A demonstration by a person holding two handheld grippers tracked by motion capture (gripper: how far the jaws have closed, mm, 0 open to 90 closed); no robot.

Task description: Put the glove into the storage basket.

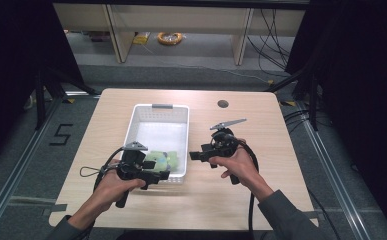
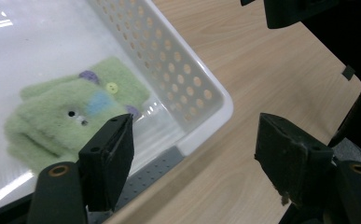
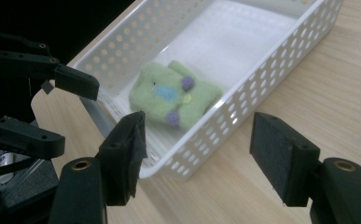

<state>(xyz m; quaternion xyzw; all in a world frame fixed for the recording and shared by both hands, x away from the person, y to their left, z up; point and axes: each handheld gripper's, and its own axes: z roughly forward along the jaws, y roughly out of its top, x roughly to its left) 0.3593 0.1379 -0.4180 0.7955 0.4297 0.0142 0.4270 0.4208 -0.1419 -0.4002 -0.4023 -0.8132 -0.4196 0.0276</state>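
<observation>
One white perforated basket [image 1: 162,116] sits on the bench [image 1: 241,195], and inside it there's just one thing: a fuzzy green felt toy [image 1: 162,160] with purple dots and a yellow button, lying flat in the near corner. Two tools hover at that end, left tool [image 1: 162,176] and right tool [image 1: 195,156], one on either side of the corner. Both have their jaws apart with nothing between them, neither touching the toy.

Bright overhead light, glare on the white basket [image 2: 201,93] floor, dark surroundings, soft focus throughout
</observation>
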